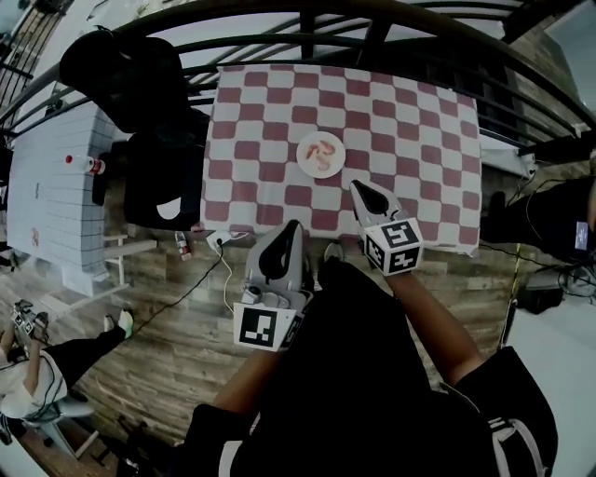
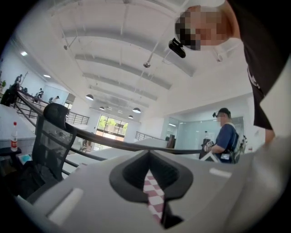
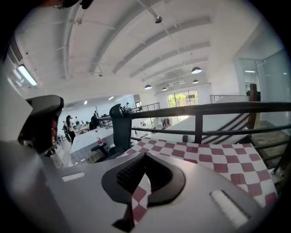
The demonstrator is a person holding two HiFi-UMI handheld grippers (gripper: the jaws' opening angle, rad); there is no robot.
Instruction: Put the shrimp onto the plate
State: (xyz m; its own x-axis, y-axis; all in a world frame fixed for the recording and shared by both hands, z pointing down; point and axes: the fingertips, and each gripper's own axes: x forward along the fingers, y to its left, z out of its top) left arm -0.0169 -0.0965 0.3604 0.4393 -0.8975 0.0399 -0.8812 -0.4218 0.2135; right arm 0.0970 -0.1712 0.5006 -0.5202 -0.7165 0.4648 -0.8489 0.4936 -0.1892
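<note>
I see the shrimp [image 1: 323,155] already lying on the plate [image 1: 340,146] at the middle of the desk [image 1: 428,140], ahead and slightly left of my right tool [image 1: 358,186], the nearer one, while the left tool [image 1: 293,224] hangs off the near edge, both pressed together, empty.

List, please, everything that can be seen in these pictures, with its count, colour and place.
table: one, red and white checked cloth, in the middle, ahead of the person.
plate: one, white, near the middle of the table.
shrimp: pink, lying on the plate; the count is too small to tell.
chair: one, black, left of the table.
side table: one, pale grey, at the far left.
railing: one, black, beyond the table.
left tool: one, grey, shut, empty, at the table's near edge.
right tool: one, grey, shut, empty, over the table's near part.
</note>
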